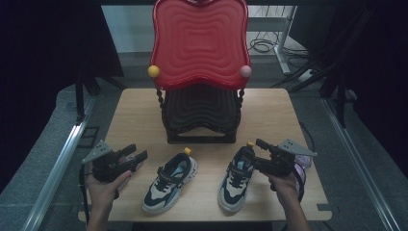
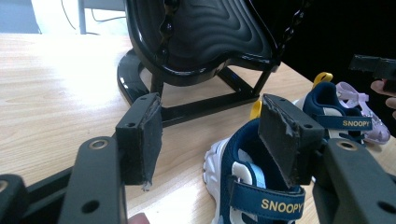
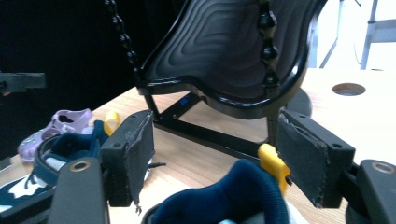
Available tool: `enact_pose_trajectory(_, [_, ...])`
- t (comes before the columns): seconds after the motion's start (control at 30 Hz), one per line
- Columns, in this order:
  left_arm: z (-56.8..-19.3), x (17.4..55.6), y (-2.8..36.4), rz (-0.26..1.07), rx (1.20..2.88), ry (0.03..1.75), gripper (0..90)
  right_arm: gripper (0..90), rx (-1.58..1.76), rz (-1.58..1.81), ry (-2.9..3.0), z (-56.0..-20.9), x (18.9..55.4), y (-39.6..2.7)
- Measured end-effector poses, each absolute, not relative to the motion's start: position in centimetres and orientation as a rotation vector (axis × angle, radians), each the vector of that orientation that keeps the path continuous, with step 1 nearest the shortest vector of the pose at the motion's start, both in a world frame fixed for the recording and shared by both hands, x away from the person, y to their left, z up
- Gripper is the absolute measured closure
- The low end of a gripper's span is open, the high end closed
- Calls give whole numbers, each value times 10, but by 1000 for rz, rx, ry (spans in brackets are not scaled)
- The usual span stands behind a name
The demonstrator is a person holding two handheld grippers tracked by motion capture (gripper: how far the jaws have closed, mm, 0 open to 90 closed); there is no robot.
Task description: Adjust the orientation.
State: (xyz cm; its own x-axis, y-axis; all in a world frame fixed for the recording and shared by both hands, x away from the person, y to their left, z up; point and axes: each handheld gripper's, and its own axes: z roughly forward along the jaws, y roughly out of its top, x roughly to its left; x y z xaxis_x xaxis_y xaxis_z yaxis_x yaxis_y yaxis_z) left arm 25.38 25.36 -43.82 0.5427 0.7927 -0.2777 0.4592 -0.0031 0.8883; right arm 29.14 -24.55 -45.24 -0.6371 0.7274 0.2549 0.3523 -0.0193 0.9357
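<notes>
Sneakers: two navy and white child's sneakers with yellow heel tabs lie on the desk (image 1: pixel 130 115), in front of the rack, toes toward the person.
Left sneaker (image 1: pixel 170 182): near the desk's front edge, left of centre, angled slightly; a strap reading SNOOPY shows in the left gripper view (image 2: pixel 252 186).
Right sneaker (image 1: pixel 236 179): beside the left one, apart from it; its navy heel collar and yellow tab show close up in the right gripper view (image 3: pixel 224 200).
Left tongs (image 1: pixel 134 155): held in the person's left hand (image 1: pixel 103 185) just left of the left sneaker; jaws spread wide, nothing gripped. In the left gripper view (image 2: pixel 208 140) the sneaker's heel lies below and partly behind the right-hand jaw; contact cannot be told.
Right tongs (image 1: pixel 254 147): held in the person's right hand (image 1: pixel 284 185), jaws wide apart over the heel of the right sneaker. In the right gripper view (image 3: pixel 212 158) the heel collar sits between the two pads, neither pad pressing on it.
Rack (image 1: pixel 199 113): black two-tier stand at mid-desk, with a red wavy tray (image 1: pixel 199 43) on top and a black wavy tray below.
Sandals: one lilac sandal (image 1: pixel 304 161) lies behind the right tongs at the desk's right side; another (image 1: pixel 129 159) is partly hidden under the left tongs.
</notes>
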Motion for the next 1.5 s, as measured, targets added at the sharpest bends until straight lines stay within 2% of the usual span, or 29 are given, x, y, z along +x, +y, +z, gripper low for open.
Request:
enact_pose_trajectory(0.23, [-443, 250, 255, 340, 1675, 1070, 414, 301, 1159, 1705, 1935, -452, 289, -245])
enact_pose_trajectory(0.33, [-444, 248, 255, 341, 1687, 1066, 486, 307, 1165, 1709, 1932, -452, 288, -246])
enact_pose_trajectory(0.37, [-443, 248, 256, 343, 1693, 1065, 486, 311, 1162, 1708, 1932, -452, 288, -246])
enact_pose_trajectory(0.4, [-443, 247, 256, 340, 1698, 1061, 543, 313, 1163, 1708, 1934, -453, 288, -247])
enact_pose_trajectory(0.43, [-443, 245, 257, 316, 1704, 1045, 637, 317, 1158, 1695, 1938, -453, 288, -247])
enact_pose_trajectory(0.47, [-443, 245, 257, 316, 1704, 1045, 688, 317, 1158, 1695, 1938, -453, 288, -247])
enact_pose_trajectory(0.5, [-442, 245, 257, 296, 1713, 1038, 688, 318, 1156, 1688, 1941, -454, 288, -247])
enact_pose_trajectory(0.53, [-442, 244, 256, 266, 1745, 1018, 761, 319, 1164, 1674, 1948, -456, 289, -247])
enact_pose_trajectory(0.73, [-444, 242, 253, 261, 1813, 1011, 871, 324, 1184, 1684, 1954, -457, 290, -243])
enact_pose_trajectory(0.87, [-442, 242, 253, 205, 1802, 1005, 899, 324, 1177, 1685, 1968, -456, 292, -240])
enact_pose_trajectory(1.23, [-431, 234, 263, 245, 1784, 1051, 899, 324, 1161, 1697, 1966, -453, 289, -249])
enact_pose_trajectory(1.5, [-445, 227, 280, 261, 1824, 1115, 891, 324, 1154, 1684, 1950, -453, 287, -251])
